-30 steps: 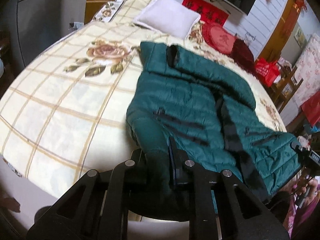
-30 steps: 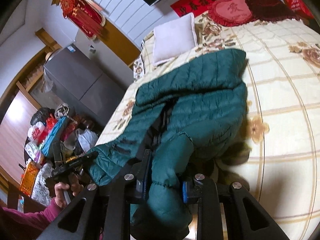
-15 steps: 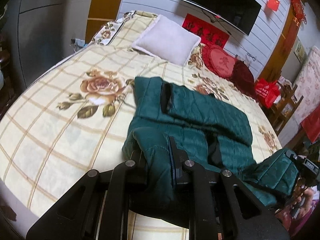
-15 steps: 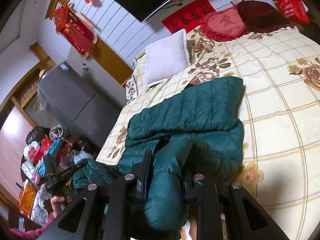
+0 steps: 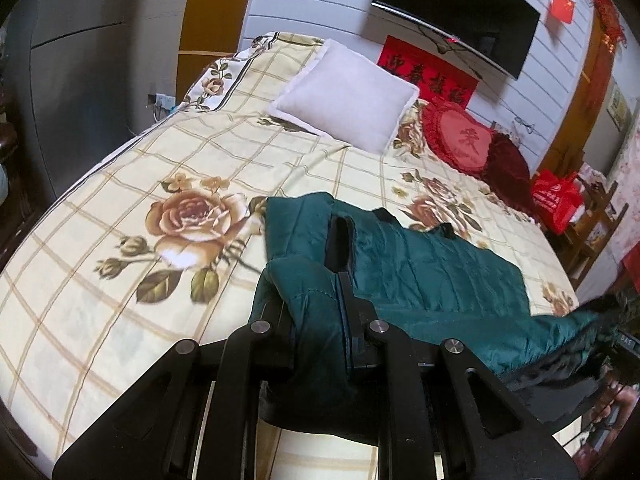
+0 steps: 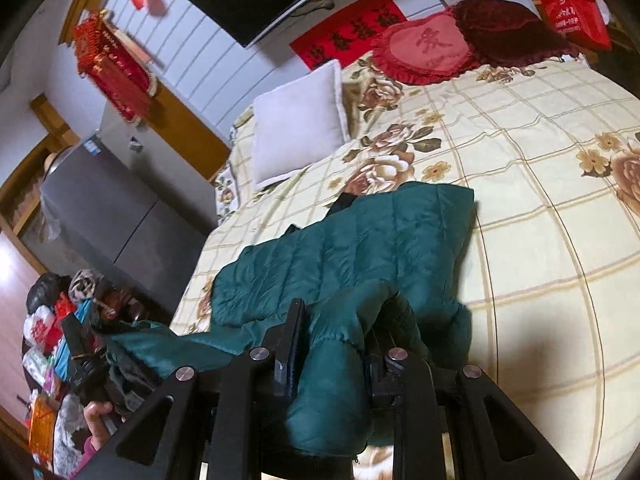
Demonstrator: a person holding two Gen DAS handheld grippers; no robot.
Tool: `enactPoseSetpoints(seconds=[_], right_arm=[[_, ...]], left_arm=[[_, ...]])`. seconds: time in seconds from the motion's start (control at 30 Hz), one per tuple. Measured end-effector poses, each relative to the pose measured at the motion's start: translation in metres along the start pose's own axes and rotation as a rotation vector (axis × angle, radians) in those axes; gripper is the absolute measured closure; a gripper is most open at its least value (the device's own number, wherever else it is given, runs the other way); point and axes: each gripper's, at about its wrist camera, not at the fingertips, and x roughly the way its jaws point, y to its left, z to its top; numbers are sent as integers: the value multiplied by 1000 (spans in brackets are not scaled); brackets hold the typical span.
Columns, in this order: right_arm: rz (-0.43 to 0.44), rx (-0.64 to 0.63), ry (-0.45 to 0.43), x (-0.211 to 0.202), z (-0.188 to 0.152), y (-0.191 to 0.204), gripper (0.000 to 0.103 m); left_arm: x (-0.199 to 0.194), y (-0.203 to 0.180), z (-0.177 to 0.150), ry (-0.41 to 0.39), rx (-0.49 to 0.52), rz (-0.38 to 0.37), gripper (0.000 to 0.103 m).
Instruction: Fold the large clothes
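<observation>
Mid-fold here: the green jacket (image 5: 432,276) lies on the bed (image 5: 120,280), both the left gripper (image 5: 320,344) and right gripper (image 6: 332,356) have jaws clamped on its near edge, so next I'd guess carry that edge forward over the rest.

A red banner (image 5: 429,70) on the white slatted wall, at about one o'clock beyond the bed, carries black Chinese characters reading 迎春接福. The red heart-shaped cushion (image 5: 464,140) at the head of the bed bears one large character, too blurred to read with certainty. White print on the red bag (image 6: 573,12) off to the side is too small to make out.
</observation>
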Motion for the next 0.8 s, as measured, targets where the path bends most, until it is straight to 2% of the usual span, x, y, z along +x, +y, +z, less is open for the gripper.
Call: enactPoseSetpoints(seconds=[0.4, 0.8], right_arm=[[-109, 87, 1, 64, 58, -29, 81], [-148, 149, 46, 108, 64, -60, 82]], left_arm=[[88, 3, 48, 40, -79, 93, 88], [147, 2, 46, 99, -64, 140, 88]])
